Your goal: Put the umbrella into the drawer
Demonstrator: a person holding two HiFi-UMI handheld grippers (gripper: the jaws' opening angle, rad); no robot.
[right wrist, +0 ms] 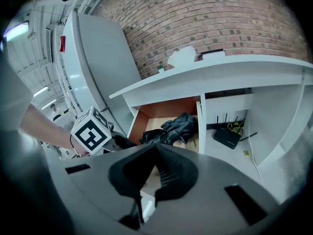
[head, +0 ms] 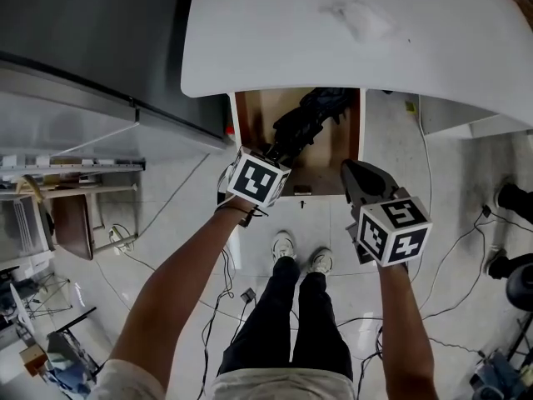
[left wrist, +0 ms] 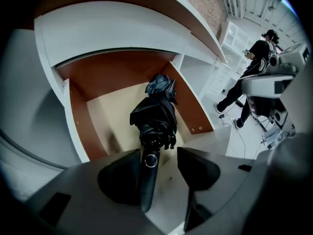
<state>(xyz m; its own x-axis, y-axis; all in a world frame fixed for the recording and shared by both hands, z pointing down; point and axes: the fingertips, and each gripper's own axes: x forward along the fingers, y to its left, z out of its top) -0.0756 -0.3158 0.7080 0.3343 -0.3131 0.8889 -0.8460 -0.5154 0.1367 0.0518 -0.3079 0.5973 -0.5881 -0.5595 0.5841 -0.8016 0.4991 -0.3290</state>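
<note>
A black folded umbrella (head: pixel 312 115) lies in the open wooden drawer (head: pixel 236 132) under the white desk. In the left gripper view the umbrella (left wrist: pixel 156 114) stretches away across the drawer floor (left wrist: pixel 105 111), and its handle (left wrist: pixel 148 180) runs back between my jaws beside the left one. My left gripper (head: pixel 279 152) (left wrist: pixel 160 154) stands open at the drawer's front left, its right jaw apart from the handle. My right gripper (head: pixel 354 169) (right wrist: pixel 155 148) hangs shut and empty at the drawer's front right corner. It looks at the umbrella (right wrist: pixel 171 129) from the side.
The white desk top (head: pixel 350 32) overhangs the drawer's back. A grey cabinet (head: pixel 83 40) stands to the left. A black router (right wrist: pixel 226 137) sits in the desk's open bay on the right. Cables trail over the floor around my feet (head: pixel 300 261). A person (left wrist: pixel 249 77) stands far off.
</note>
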